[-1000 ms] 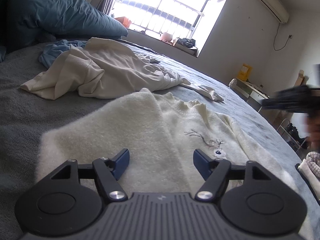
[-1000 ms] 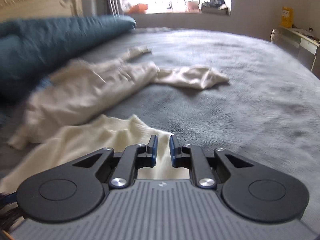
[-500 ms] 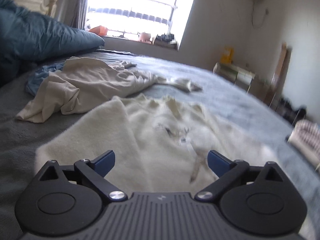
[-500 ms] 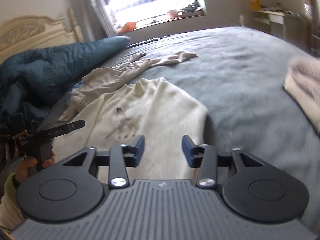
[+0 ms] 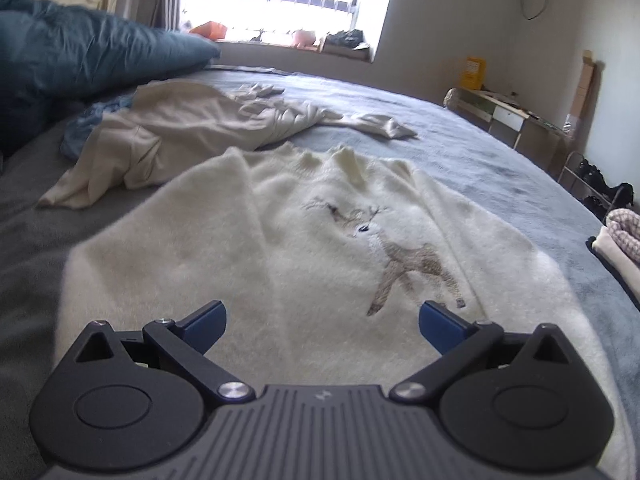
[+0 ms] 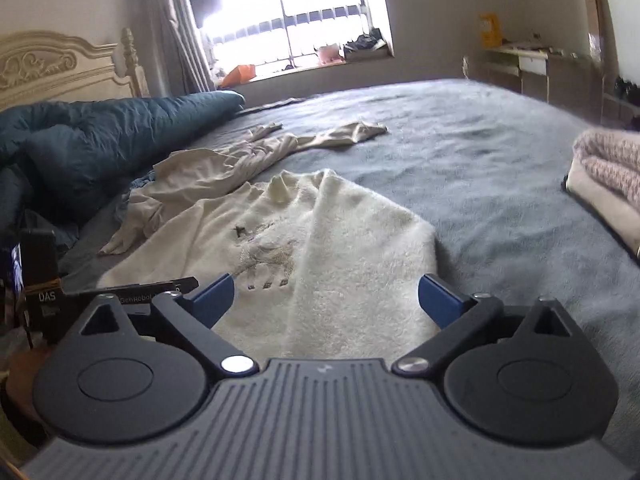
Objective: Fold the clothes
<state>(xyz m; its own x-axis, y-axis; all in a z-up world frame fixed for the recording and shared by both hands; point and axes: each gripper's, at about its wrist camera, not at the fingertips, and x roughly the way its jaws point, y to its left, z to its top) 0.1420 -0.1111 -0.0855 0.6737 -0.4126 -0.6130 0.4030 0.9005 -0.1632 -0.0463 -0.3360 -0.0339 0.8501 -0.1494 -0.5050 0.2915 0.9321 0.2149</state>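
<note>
Two sets of jaws spread wide, just opened, nothing between. Left gripper (image 5: 322,322) above fluffy cream deer-motif sweater (image 5: 304,248), flat on grey bed (image 5: 460,152); right gripper (image 6: 326,298) over its infolded sleeve. Sleeves apparently folded. Next: pinching hem corners, folding toward collar.

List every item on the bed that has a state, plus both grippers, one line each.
White deer sweater: spread flat, both sides folded in over the front.
Beige garment: crumpled, unfolded.
Blue garment: bunched, mostly covered by the beige one.
Pink knit: folded, stacked on a cream piece.
Teal duvet: heaped by the headboard.
Left gripper: jaws just opened wide, empty.
Right gripper: jaws just opened wide, empty.
</note>
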